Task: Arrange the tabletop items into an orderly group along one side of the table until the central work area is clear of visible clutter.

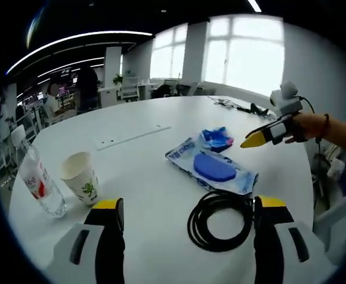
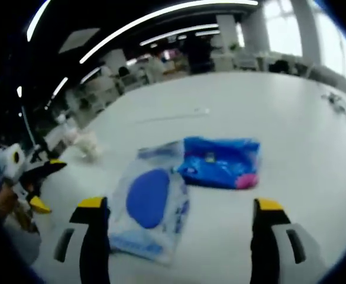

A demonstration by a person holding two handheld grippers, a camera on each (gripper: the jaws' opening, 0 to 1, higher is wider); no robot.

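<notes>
Both hand-held grippers wide open, empty — left [image 1: 184, 216] over the cable coil [image 1: 219, 220], right [image 2: 181, 207] lined up on the blue pouch [image 2: 152, 207]. Bottle [image 1: 38, 177] and cup [image 1: 81, 177] already sit together at the surface [image 1: 161, 112] edge — pouch, packet [image 2: 220, 161] and coil clutter the centre.

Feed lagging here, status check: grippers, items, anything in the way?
Both grippers open, empty. Blue pouch, blue packet, black cable coil mid-table. Paper cup, water bottle at edge. Nothing blocking.
</notes>
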